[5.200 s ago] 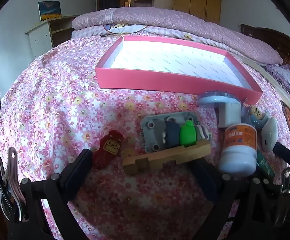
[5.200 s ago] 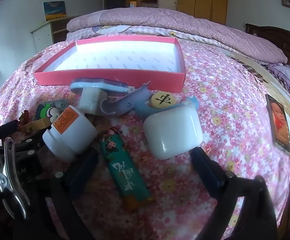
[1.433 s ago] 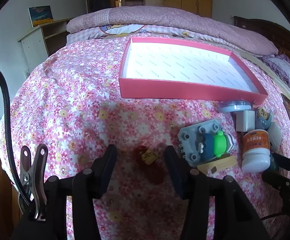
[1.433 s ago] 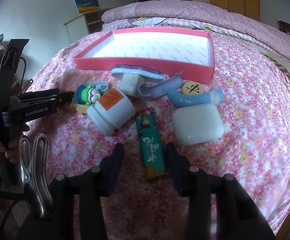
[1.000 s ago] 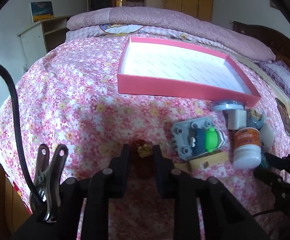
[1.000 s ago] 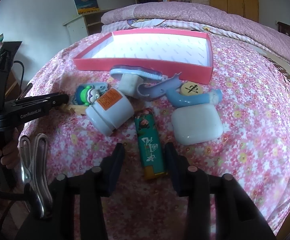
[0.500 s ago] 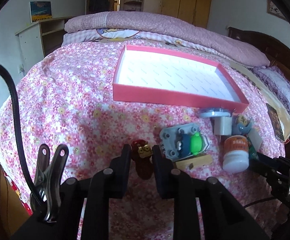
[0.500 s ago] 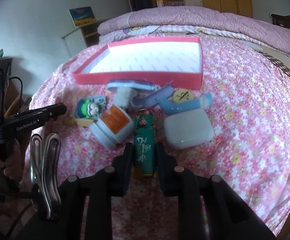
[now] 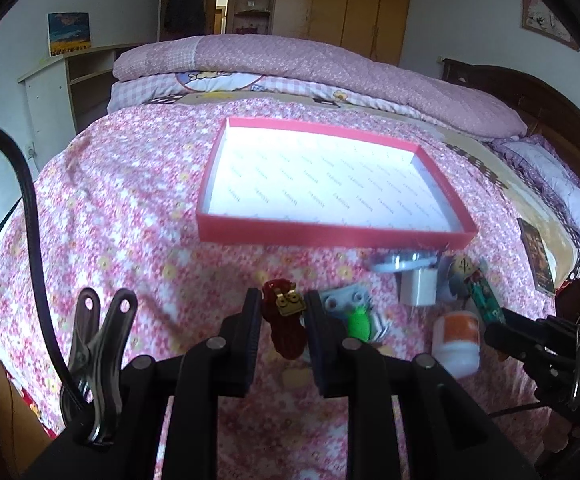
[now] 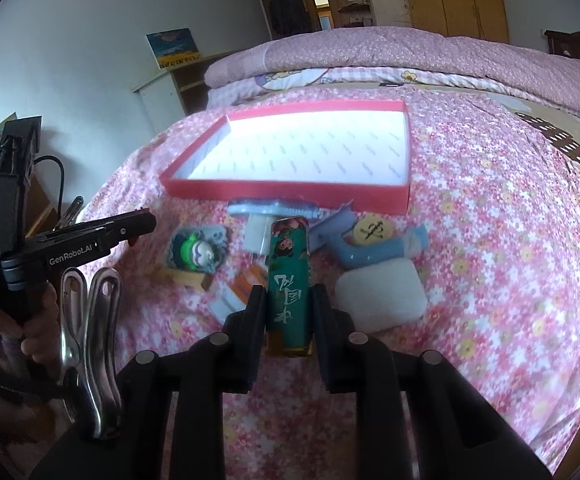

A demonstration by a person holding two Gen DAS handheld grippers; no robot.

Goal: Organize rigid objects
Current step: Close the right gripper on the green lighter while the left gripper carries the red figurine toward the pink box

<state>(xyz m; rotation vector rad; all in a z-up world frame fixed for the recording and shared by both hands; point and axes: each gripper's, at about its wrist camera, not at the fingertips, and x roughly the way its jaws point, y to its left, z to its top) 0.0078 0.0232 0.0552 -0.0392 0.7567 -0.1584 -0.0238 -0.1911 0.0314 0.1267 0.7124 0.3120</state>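
Left gripper clamped on red toy, right gripper clamped on green lighter, pink floral bedspread across frame, pink tray centre, wardrobe top.

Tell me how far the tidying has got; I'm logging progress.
Nothing is in the pink tray yet. In hand: the left gripper holds a red toy, and the right gripper holds a green lighter. Left on the bedspread: the white case, charger plug, pill bottle and frog toy.
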